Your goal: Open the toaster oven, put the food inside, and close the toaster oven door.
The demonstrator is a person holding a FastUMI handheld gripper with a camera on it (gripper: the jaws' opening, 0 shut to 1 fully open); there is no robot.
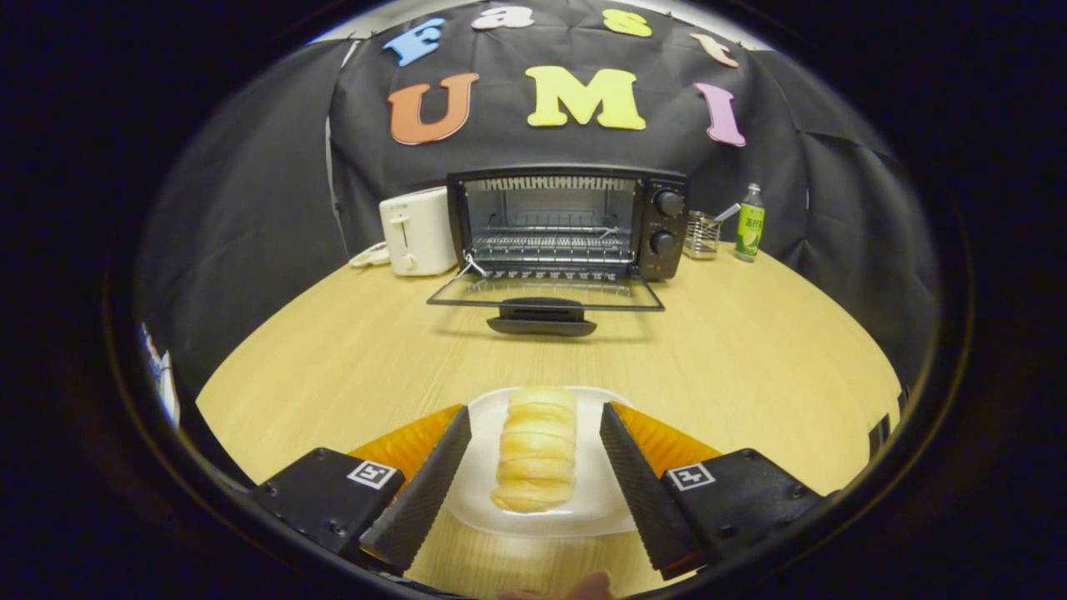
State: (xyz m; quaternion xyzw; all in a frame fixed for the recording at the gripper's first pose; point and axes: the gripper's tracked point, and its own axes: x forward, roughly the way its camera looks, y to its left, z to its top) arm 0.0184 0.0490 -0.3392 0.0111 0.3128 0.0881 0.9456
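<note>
A black toaster oven [567, 221] stands at the far side of the wooden table [733, 358] with its glass door [546, 293] folded down flat and its wire rack bare. A ridged, pale golden bread roll [536, 447] lies on a white plate [593, 492] right between my fingers. My gripper [535, 418] is open, one finger on each side of the plate. The finger pads stand at the plate's edges, apart from the bread.
Left of the oven sits a white pop-up toaster [417, 231] with its cord. On the oven's right are a wire holder [703, 235] and a green bottle [750, 223]. Bare tabletop stretches from the plate to the oven door. A fingertip [583, 587] shows below the plate.
</note>
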